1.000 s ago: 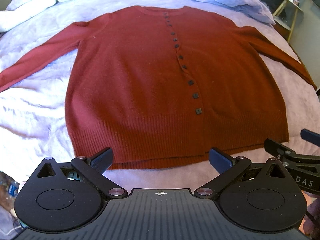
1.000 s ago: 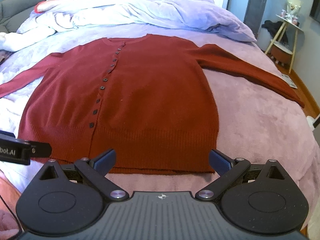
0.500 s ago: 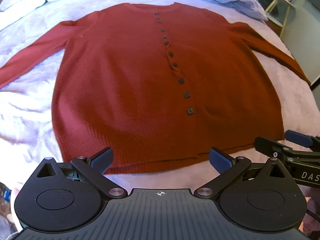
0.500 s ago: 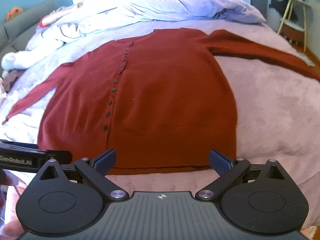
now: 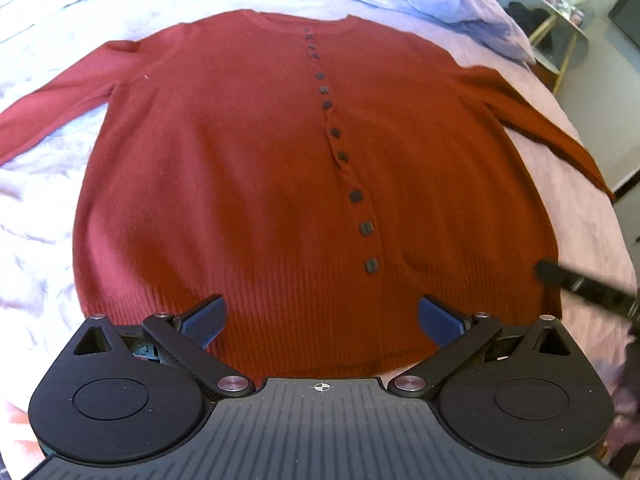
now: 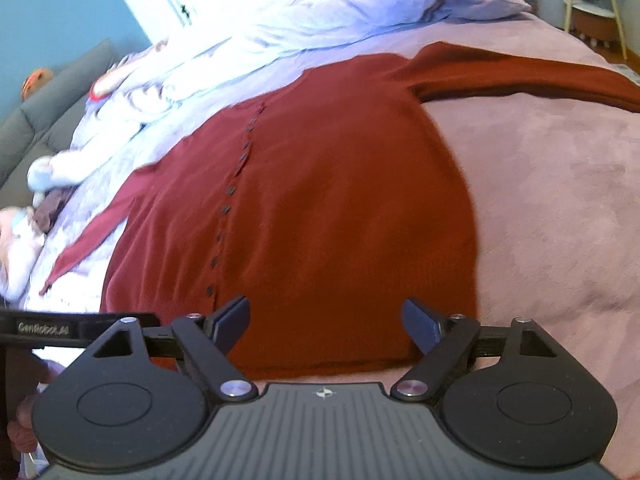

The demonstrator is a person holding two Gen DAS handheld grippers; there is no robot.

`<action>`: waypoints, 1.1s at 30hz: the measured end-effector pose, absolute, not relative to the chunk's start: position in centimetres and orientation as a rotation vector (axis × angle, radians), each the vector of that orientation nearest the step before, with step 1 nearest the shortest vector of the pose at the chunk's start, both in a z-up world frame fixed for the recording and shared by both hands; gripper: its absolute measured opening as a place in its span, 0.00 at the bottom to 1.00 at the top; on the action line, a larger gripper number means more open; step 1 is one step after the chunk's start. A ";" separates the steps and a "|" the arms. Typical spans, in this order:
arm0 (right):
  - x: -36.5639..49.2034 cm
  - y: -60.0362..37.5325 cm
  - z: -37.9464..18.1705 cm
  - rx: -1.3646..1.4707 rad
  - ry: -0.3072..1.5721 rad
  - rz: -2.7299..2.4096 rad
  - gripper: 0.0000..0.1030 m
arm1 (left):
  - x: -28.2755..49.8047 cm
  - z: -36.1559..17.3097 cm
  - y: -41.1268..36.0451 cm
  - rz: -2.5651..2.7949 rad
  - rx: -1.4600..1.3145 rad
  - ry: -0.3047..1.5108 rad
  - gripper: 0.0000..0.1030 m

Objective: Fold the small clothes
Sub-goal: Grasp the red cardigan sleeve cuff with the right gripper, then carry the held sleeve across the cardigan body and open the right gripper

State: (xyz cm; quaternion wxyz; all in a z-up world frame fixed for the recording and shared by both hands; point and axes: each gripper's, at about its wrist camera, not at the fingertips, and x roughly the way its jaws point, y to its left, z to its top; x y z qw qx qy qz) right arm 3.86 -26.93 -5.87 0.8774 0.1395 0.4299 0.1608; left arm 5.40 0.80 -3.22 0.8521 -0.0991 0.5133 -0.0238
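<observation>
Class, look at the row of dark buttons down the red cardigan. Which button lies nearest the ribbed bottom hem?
The last square button at the bottom of the row on the red cardigan. It sits just above the ribbed hem; all the others run up towards the neckline.

Daylight is entering from the far end of the room and overexposing the white door [image 6: 224,4] in the right wrist view. Fisheye distortion is bending the bed cover [image 5: 36,216] at both frames' edges, with dark vignetted corners. Motion blur is softening the cardigan [image 6: 340,200], most strongly in the right wrist view.
</observation>
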 end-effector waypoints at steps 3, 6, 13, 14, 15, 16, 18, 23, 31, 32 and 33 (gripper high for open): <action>6.0 -30.1 -5.7 0.387 0.848 0.291 0.78 | 6.2 -3.3 1.1 -0.019 -0.196 1.060 1.00; 9.0 -35.1 -5.2 0.472 0.748 0.163 0.69 | 7.2 -3.5 1.5 0.033 -0.162 1.032 1.00; 15.7 -49.7 -8.3 0.893 0.590 -0.207 0.44 | 9.2 -4.2 2.0 0.095 -0.192 1.044 1.00; 16.3 -51.3 -9.0 0.960 0.562 -0.248 0.44 | 9.1 -4.3 1.9 0.101 -0.193 1.043 1.00; 16.7 -52.5 -9.6 1.013 0.543 -0.273 0.44 | 9.3 -4.5 1.9 0.104 -0.193 1.045 1.00; 17.1 -53.5 -10.4 1.070 0.528 -0.302 0.44 | 9.5 -4.6 1.8 0.105 -0.190 1.050 1.00; 17.7 -55.0 -12.0 1.172 0.498 -0.326 0.44 | 9.6 -4.9 1.7 0.109 -0.183 1.058 1.00; 19.3 -55.6 -14.1 1.269 0.431 -0.346 0.42 | 9.8 -5.3 2.3 0.118 -0.179 1.077 1.00; 23.2 -53.9 -11.0 0.897 0.553 -0.446 0.07 | 9.5 -5.4 4.8 0.118 -0.245 1.058 1.00; 23.7 -52.5 -9.4 0.772 0.546 -0.437 0.07 | 9.7 -5.2 5.0 0.117 -0.249 1.048 1.00; 24.1 -50.6 -7.7 0.647 0.524 -0.405 0.07 | 9.9 -5.1 5.1 0.115 -0.251 1.036 1.00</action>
